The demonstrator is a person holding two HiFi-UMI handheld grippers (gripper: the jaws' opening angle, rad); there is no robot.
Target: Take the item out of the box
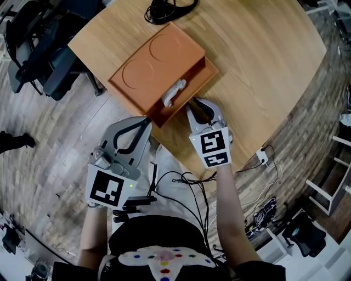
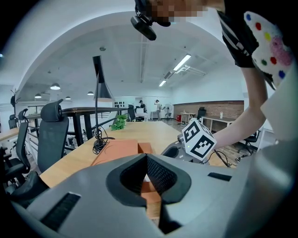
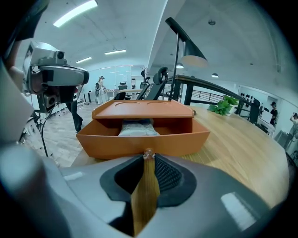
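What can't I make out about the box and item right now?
Right gripper view: the drawer front hides the lower part of the item.
Head view: the item is too small to identify; the right gripper covers where the brown strap attaches.
Both views: the box top covers the drawer's rear.

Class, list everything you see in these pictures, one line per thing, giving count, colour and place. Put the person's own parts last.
table: one, light wood, under the box
box: one, orange, on the table's near side
drawer: one, orange, pulled out of the box toward the person
item: one, whitish, lying in the open drawer
strap: one, brown, running from the drawer front into the right gripper's jaws
cable bundle: one, black, on the table's far edge
office chair: one, dark, on the floor left of the table
adaptor: one, white, by the table's right edge
left gripper: one, grey, shut and empty, just off the table
right gripper: one, grey, shut on the strap
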